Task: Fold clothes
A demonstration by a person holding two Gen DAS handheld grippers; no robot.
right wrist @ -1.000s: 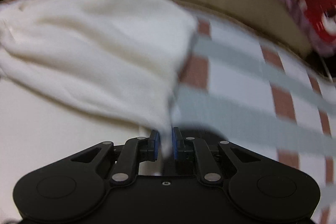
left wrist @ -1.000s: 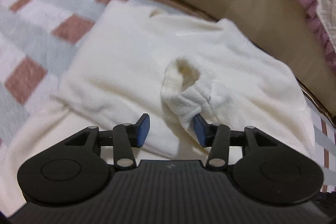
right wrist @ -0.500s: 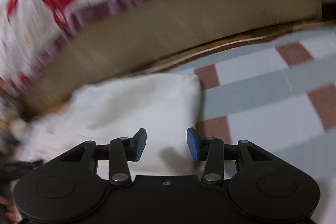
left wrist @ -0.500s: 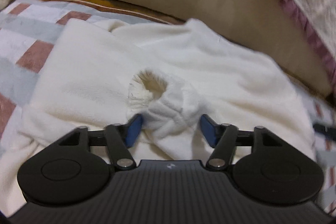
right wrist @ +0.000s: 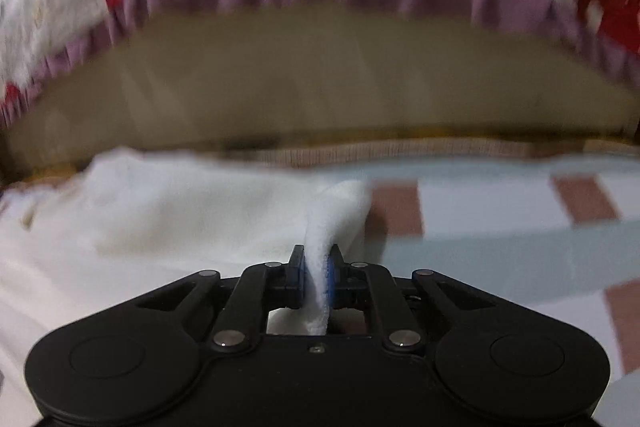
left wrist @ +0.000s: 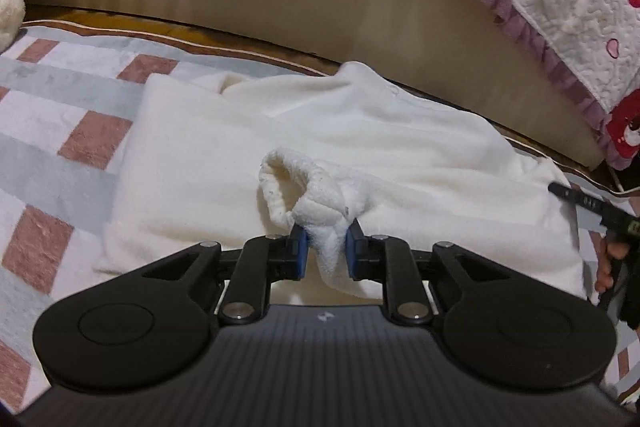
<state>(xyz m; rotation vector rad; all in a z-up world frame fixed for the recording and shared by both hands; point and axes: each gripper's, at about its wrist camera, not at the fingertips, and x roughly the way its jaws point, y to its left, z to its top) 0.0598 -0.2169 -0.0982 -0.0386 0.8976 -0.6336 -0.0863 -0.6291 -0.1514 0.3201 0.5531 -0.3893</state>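
While left gripper (left wrist: 325,245) clamps the sleeve cuff (left wrist: 296,187) | right gripper (right wrist: 317,269) closing on garment (left wrist: 400,147) corner near blanket (left wrist: 60,107) edge | risk: thin fleece pinch slips, fold skews

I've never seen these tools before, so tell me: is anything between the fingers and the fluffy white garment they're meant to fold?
Nothing visible. The left gripper already pinches the cream fleece garment's cuff, and the right gripper is closing on an edge of the garment.
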